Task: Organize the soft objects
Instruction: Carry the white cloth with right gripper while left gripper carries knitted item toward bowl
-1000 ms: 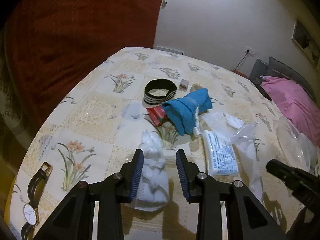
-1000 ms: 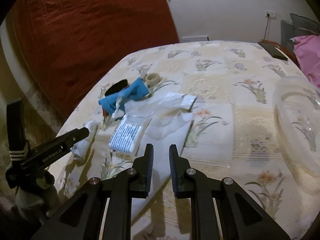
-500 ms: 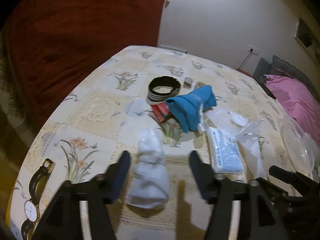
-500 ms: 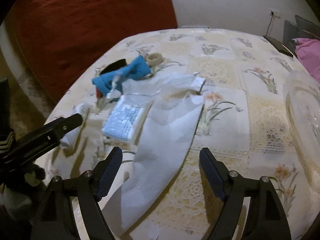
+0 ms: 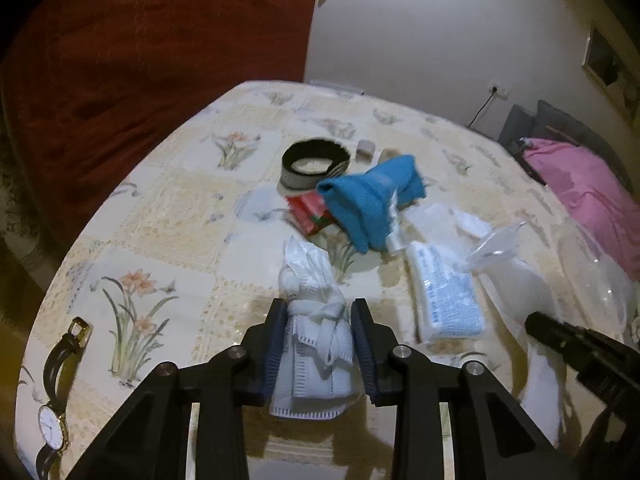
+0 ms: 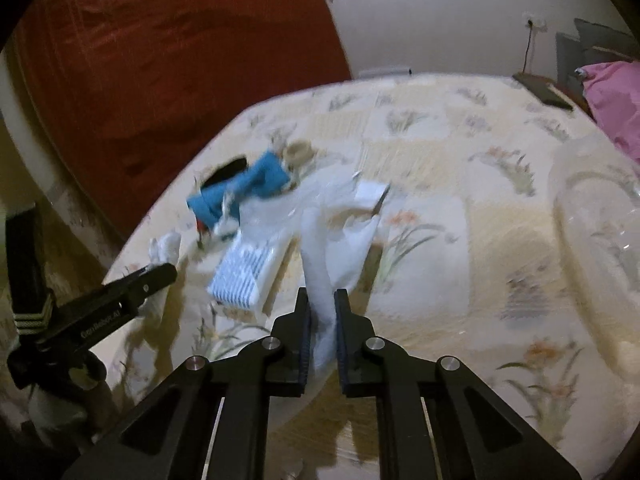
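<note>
Floral-cloth surface (image 5: 168, 216) w/ red curtain behind, pink bedding at far right. Left claw (image 5: 319, 344) is clamped on a white knotted cloth bundle (image 5: 312, 320) near the front edge. Right claw (image 6: 321, 330) pinches a white plastic bag (image 6: 336, 236), narrow gap, bag drawn up off the cloth. Beyond: blue towel (image 5: 372, 200), printed tissue pack (image 5: 444, 296), black striped band (image 5: 316, 162). Wristwatch (image 5: 56, 396) lies front-left.
</note>
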A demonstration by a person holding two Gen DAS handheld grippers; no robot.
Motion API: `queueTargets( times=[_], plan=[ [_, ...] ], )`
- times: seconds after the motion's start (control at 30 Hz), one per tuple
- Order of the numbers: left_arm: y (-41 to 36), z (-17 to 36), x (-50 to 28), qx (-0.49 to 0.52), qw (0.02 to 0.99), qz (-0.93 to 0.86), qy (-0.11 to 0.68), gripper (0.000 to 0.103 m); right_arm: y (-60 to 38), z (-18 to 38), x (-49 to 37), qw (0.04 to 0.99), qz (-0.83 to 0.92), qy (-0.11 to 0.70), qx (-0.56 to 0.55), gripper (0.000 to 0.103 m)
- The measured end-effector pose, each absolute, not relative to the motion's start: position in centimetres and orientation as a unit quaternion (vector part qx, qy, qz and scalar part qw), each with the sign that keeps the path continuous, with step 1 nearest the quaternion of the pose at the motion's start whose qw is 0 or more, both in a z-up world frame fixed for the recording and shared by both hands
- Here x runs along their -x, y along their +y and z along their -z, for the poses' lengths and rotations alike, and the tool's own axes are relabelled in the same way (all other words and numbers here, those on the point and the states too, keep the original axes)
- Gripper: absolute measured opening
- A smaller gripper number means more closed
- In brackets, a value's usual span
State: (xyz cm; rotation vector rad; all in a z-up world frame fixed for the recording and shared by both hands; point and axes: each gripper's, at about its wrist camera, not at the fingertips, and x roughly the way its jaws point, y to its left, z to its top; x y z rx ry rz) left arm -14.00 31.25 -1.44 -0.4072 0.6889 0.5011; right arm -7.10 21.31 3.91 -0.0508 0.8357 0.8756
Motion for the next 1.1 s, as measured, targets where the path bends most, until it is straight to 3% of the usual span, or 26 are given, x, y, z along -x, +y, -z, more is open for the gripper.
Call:
queueTargets(
  times=[0.27, 1.1],
  plan=[
    [28.9, -1.7, 14.2, 0.171, 0.915, -0.217, 0.293, 0.034, 17.0, -6.7, 5.9, 0.847, -0.388, 0.364, -0.018, 0.011],
    [22.8, -3.5, 8.7, 0.140, 0.932, -0.141, 0.304, 0.034, 3.1, -8.8, -2.5, 0.919, -0.232, 0.310, -0.071, 0.011]
  ],
)
